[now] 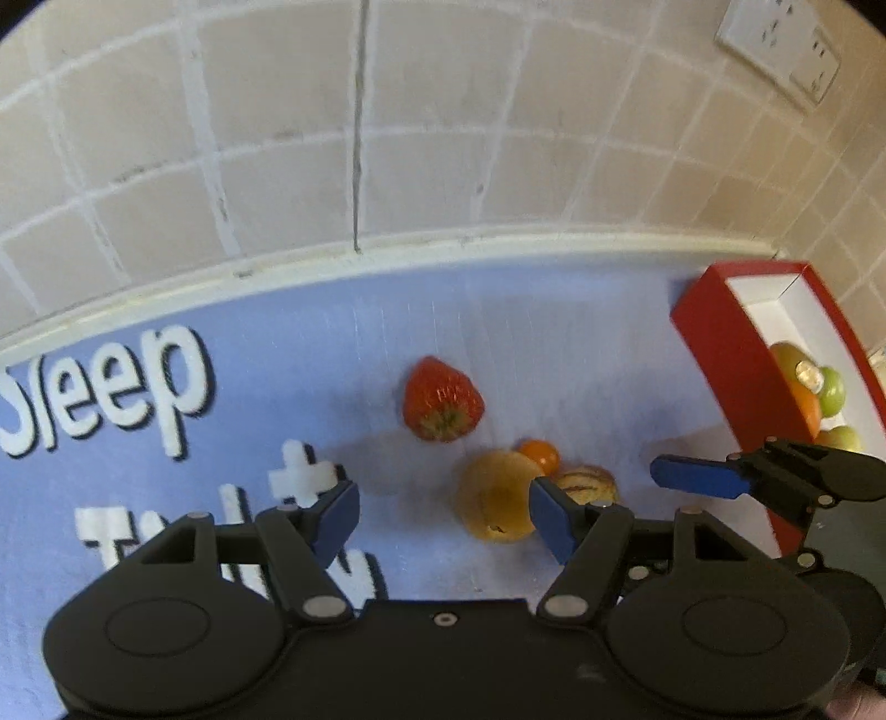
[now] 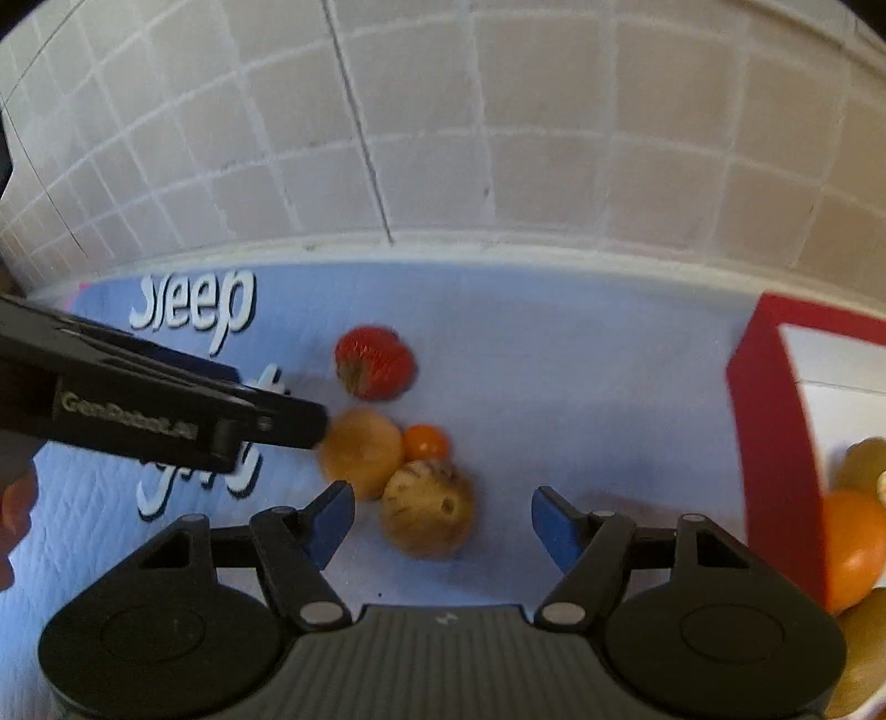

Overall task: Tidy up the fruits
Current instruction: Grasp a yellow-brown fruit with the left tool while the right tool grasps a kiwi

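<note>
A red strawberry [image 1: 442, 407] [image 2: 375, 363], a round yellow fruit [image 1: 495, 495] [image 2: 362, 452], a small orange fruit [image 1: 540, 454] [image 2: 425, 441] and a striped tan fruit [image 1: 587, 484] [image 2: 427, 509] lie close together on a blue mat [image 1: 332, 343] [image 2: 554, 360]. My left gripper [image 1: 443, 512] is open and empty, its right finger just in front of the yellow fruit. My right gripper [image 2: 440, 523] is open and empty, with the striped fruit between its fingers. The right gripper [image 1: 720, 476] also shows at the right of the left wrist view.
A red box [image 1: 725, 354] [image 2: 775, 443] with a white inside stands at the right and holds several orange and green fruits [image 1: 814, 387] [image 2: 853, 548]. A tiled wall [image 1: 443, 138] runs behind the mat. A wall socket [image 1: 781, 50] sits upper right.
</note>
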A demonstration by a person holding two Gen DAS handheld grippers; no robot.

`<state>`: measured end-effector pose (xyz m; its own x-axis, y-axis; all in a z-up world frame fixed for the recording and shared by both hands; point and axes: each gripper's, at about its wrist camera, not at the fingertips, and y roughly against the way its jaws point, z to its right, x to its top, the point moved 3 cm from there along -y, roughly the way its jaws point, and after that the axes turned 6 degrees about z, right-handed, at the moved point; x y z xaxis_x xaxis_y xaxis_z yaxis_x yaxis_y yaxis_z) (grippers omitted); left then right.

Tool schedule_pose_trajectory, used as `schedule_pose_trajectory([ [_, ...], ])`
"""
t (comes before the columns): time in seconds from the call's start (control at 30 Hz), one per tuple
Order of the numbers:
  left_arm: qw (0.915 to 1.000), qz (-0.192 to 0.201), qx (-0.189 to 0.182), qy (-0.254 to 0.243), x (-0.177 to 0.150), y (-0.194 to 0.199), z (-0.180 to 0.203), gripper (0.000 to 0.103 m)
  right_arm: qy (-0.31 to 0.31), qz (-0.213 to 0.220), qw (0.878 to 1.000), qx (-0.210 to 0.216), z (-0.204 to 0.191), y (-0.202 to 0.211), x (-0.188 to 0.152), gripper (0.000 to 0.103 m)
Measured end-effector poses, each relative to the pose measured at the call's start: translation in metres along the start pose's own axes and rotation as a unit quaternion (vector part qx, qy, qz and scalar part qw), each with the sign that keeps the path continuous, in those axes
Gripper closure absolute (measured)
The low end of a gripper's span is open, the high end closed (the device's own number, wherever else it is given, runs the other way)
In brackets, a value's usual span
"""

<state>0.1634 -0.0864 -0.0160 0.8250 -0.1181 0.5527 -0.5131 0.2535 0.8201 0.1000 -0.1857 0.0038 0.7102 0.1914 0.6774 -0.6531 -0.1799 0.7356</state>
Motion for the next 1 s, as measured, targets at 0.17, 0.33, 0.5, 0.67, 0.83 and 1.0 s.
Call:
schedule_pose_trajectory([
  [0.17,0.9996,-0.011,-0.017,0.019,0.000,-0.012,0.001,0.023,0.003,-0.003,1.000,0.002,-0.003,-0.005,-0.001,0.036],
  [0.33,0.9991,-0.023,-0.032,0.018,0.000,-0.021,0.008,0.029,0.008,-0.004,1.000,0.003,-0.003,-0.012,-0.003,0.042],
  [0.5,0.9973,-0.025,-0.048,0.049,0.003,-0.028,0.006,0.039,-0.007,0.001,1.000,0.004,0.000,-0.017,-0.006,0.052],
  [0.67,0.9975,-0.025,-0.047,0.046,0.005,-0.033,0.007,0.038,-0.011,0.006,1.000,0.011,-0.001,-0.016,-0.007,0.059],
  [0.83,0.9948,-0.032,-0.059,0.077,0.003,-0.038,-0.005,0.041,-0.032,0.011,0.999,0.018,0.003,-0.014,-0.008,0.060],
  [1.0,0.9936,-0.022,-0.066,0.090,0.001,-0.034,-0.010,0.055,-0.045,0.026,0.999,0.012,0.006,-0.007,-0.010,0.062],
])
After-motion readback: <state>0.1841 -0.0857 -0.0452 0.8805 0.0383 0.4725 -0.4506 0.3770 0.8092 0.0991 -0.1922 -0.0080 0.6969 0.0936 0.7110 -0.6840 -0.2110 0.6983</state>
